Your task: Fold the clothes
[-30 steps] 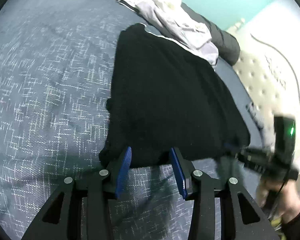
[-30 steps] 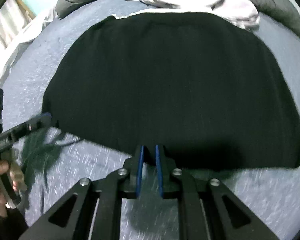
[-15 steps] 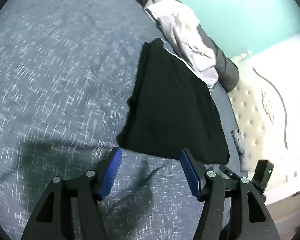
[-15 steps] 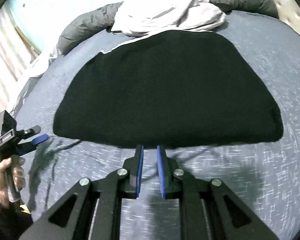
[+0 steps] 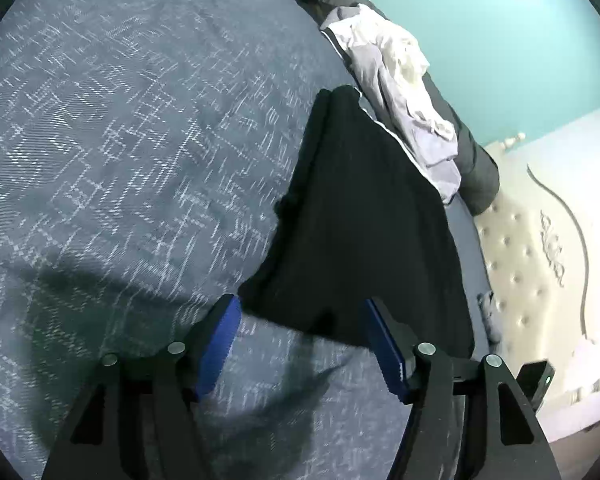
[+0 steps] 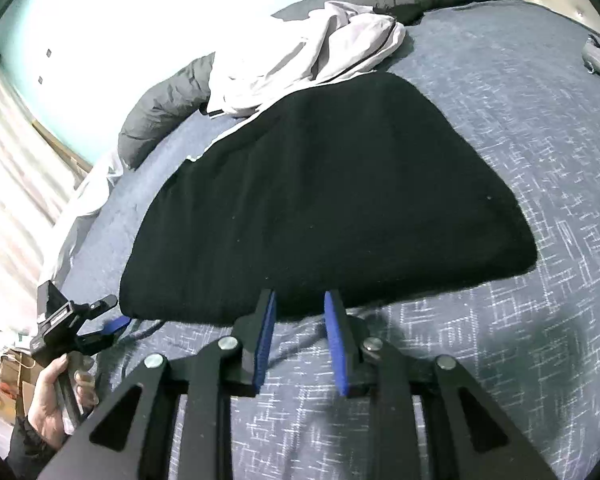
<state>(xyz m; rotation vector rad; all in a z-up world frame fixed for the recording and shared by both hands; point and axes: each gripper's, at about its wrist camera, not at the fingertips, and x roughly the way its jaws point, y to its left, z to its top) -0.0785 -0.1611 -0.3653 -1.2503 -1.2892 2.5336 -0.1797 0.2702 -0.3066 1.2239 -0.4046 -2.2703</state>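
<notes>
The left gripper has just been opening and stands wide, empty, over the bedspread. The right gripper, also just opening, is narrowly parted and empty. Just beyond both lies the black garment, folded flat, matte, trapezoid-shaped. Far behind, crumpled pale clothes.

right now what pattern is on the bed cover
Blue-grey bed cover with white broken crosshatch lines, clearest in the left wrist view.

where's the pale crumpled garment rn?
The pale crumpled garment lies at the far side of the bed, top centre in the right wrist view, between the black garment and the dark grey duvet roll.
</notes>
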